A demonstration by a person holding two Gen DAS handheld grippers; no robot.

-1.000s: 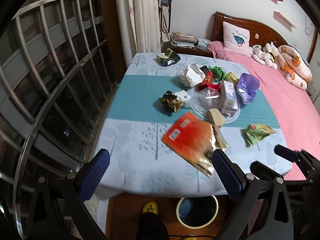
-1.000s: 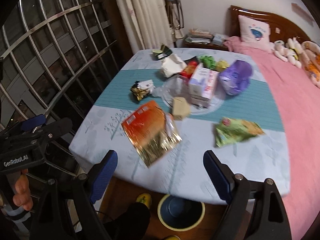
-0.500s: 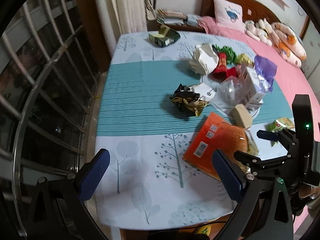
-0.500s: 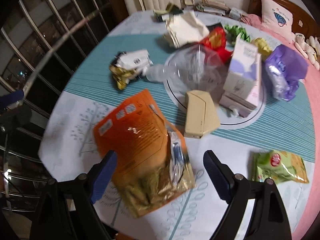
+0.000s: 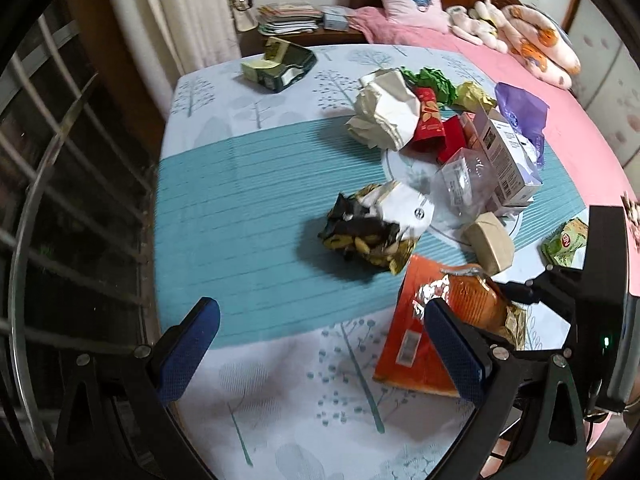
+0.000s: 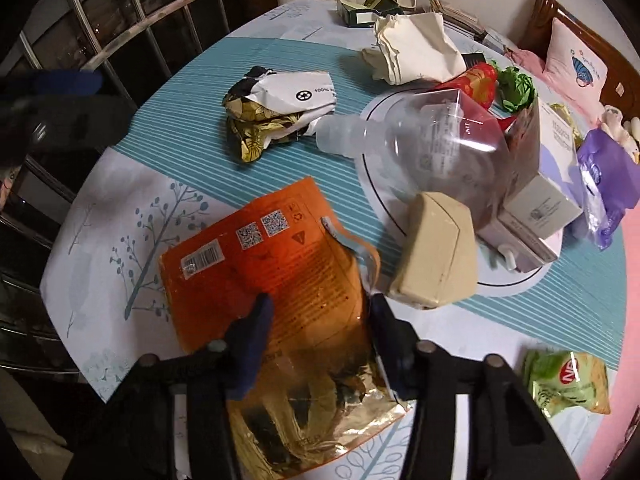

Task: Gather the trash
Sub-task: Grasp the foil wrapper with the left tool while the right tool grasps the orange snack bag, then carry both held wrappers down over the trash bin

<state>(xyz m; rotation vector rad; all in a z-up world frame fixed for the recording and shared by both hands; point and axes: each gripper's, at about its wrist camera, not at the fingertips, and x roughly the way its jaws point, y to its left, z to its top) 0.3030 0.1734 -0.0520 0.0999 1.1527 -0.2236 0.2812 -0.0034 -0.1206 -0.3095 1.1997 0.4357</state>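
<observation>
An orange foil snack bag [image 6: 256, 256] lies flat on the table near its front edge; it also shows in the left wrist view [image 5: 424, 344]. My right gripper [image 6: 320, 312] is down over the bag, its fingers half closed astride the bag's middle, touching it. My left gripper [image 5: 320, 348] is open and empty above the teal stripe, left of the bag. A crumpled black-and-yellow wrapper [image 5: 372, 228] lies ahead of it. A green snack packet [image 6: 568, 380] lies at the right edge.
A white plate [image 6: 376, 184] bears a clear plastic bottle [image 6: 432, 136], a carton [image 6: 548, 168] and a beige box [image 6: 436, 252]. Crumpled paper [image 5: 384, 112], red and purple wrappers behind. A dark box [image 5: 280, 64] sits far left. Window bars on the left, pink bed on the right.
Both grippers moved forward and down over the table. The right gripper's fingers narrowed from wide open and came down around the orange bag.
</observation>
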